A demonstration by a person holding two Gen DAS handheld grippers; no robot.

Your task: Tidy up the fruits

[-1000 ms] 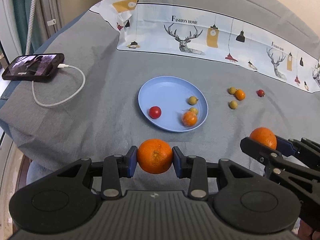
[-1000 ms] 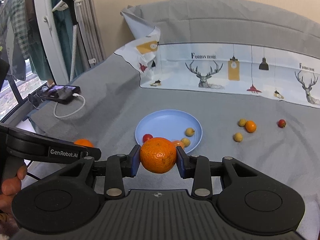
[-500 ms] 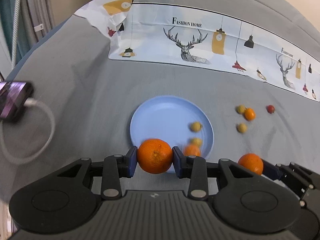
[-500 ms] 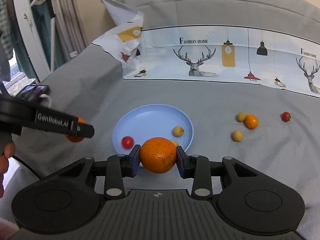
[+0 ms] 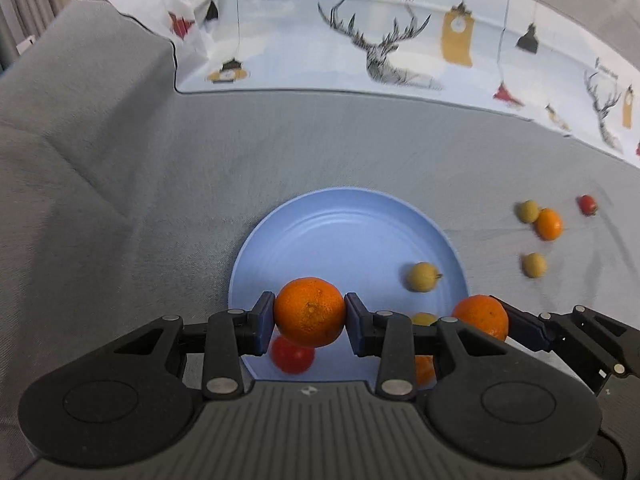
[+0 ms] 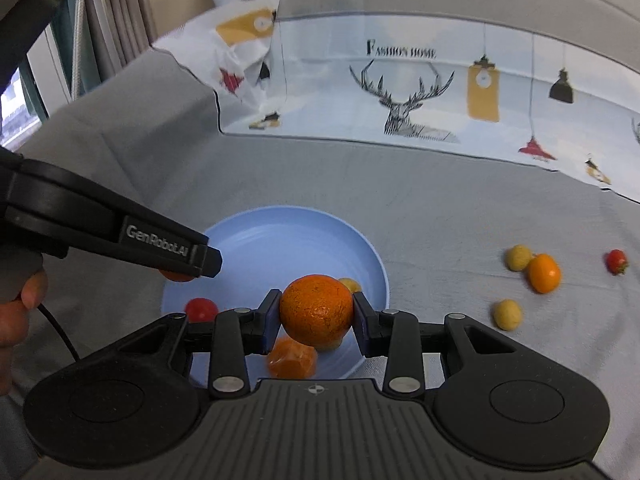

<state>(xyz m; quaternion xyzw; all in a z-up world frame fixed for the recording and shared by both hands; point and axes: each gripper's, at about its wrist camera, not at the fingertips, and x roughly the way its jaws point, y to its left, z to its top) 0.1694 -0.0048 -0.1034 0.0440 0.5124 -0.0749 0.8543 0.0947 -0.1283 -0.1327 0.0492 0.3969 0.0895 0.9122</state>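
My left gripper [image 5: 309,314] is shut on an orange [image 5: 308,300] and hangs over the near left part of the blue plate [image 5: 340,208]. My right gripper [image 6: 316,316] is shut on a second orange [image 6: 316,304] over the plate's [image 6: 280,232] near right part. On the plate lie a red tomato [image 5: 292,354], a yellow fruit [image 5: 420,276] and a small orange piece [image 6: 292,358]. To the right, on the grey sheet, lie two yellow fruits [image 6: 518,257] [image 6: 507,314], a small orange [image 6: 543,273] and a red fruit [image 6: 616,262].
A printed cloth with deer [image 5: 400,60] covers the back of the grey sheet. Curtains [image 6: 116,20] hang at the far left. A person's hand [image 6: 16,312] holds the left gripper's handle at the left edge of the right wrist view.
Both grippers have come forward and down over the plate, each still carrying its orange. The phone and its cable have slid out of the left wrist view.
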